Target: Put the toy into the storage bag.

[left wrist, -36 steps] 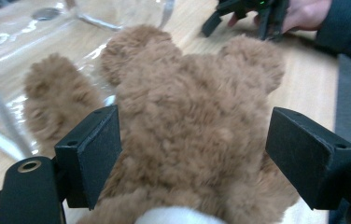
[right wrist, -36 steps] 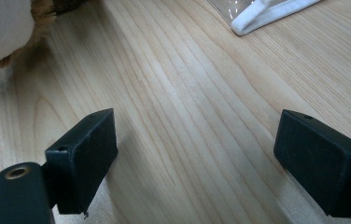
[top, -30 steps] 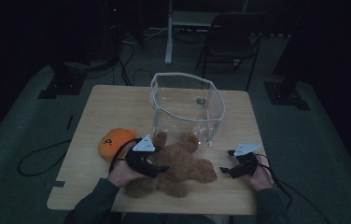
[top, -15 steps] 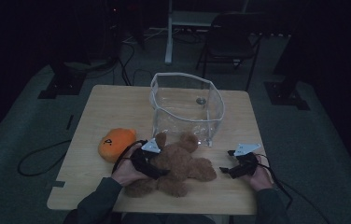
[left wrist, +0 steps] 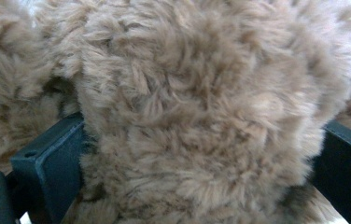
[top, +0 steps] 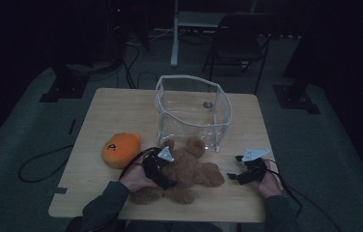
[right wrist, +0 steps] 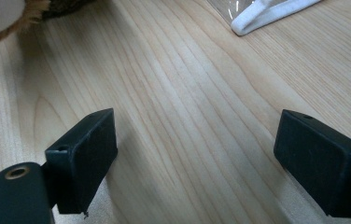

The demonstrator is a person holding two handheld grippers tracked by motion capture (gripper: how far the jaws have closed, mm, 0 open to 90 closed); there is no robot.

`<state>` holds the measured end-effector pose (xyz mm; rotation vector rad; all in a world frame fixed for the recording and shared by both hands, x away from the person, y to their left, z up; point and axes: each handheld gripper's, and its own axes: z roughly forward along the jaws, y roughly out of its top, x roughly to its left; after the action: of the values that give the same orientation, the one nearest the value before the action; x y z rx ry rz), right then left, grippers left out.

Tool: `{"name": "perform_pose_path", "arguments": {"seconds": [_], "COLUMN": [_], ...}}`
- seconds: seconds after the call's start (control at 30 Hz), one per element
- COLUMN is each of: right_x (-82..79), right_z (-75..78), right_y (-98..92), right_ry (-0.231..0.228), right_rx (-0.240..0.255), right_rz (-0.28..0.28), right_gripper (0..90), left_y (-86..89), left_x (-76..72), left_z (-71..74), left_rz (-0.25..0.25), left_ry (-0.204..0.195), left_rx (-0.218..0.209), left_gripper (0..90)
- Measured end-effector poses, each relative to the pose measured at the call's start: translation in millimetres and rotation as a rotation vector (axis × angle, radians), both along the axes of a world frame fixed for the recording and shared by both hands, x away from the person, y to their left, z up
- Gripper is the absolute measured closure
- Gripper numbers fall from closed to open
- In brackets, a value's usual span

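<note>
We've got our left gripper down on the bear, which lies flat at about six o'clock on the table, just in front of the clear bin. In the left gripper view the jaws stand wide, one on each side of a fat lump of brown fur, and they have just been opening further. The fur bulges between them and brushes both pads, yet we can't tell whether they squeeze it, so we won't call it a grip.

Our right gripper sits at about four o'clock on the table, near the bear's paw but apart from it. Its jaws are spread with bare wood between them. In the right gripper view, a tuft of fur shows at eleven o'clock and the bin's white rim at one o'clock.

The orange plush lies at about eight o'clock on the table, just beside our left hand, clear of the bear. Inside the bin, a small round thing rests on the floor.
</note>
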<state>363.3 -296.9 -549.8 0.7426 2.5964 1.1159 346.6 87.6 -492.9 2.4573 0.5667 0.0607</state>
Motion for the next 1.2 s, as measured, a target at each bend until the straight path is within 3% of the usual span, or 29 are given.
{"name": "perform_pose_path", "arguments": {"seconds": [0.1, 0.2, 0.33, 0.5, 0.77, 0.87, 1.2], "right_x": [0.1, 0.0, 0.0, 0.0, 0.0, -0.1, -0.1], "right_z": [0.0, 0.0, 0.0, 0.1, 0.1, 0.1, 0.2], "right_y": [0.0, 0.0, 0.0, 0.0, 0.0, 0.1, 0.1], "right_ry": [-0.001, -0.001, 0.0, 0.001, 0.001, 0.002, 0.003], "right_rx": [0.0, 0.0, 0.0, 0.0, -0.001, 0.0, 0.0], "right_rz": [0.0, 0.0, 0.0, 0.0, -0.001, -0.002, -0.002], "right_gripper": [12.6, 12.6, 12.6, 12.6, 12.6, 12.6, 12.6], "left_y": [-0.1, 1.8, 6.4, 17.3, 22.6, 24.1, 34.0], "left_x": [1.9, 1.3, -3.0, -8.8, -22.1, -24.2, -35.0], "left_z": [0.0, 0.5, 1.6, 7.7, 19.5, 22.0, 44.5], "left_rz": [0.013, 0.019, 0.025, 0.034, 0.019, 0.021, 0.003], "left_ry": [-0.003, -0.02, -0.055, -0.094, -0.162, -0.164, -0.182], "left_rx": [0.004, -0.003, -0.03, -0.081, -0.088, -0.094, -0.193], "left_gripper": [7.6, 18.3, 35.0, 46.7, 51.2, 51.3, 51.1]}}
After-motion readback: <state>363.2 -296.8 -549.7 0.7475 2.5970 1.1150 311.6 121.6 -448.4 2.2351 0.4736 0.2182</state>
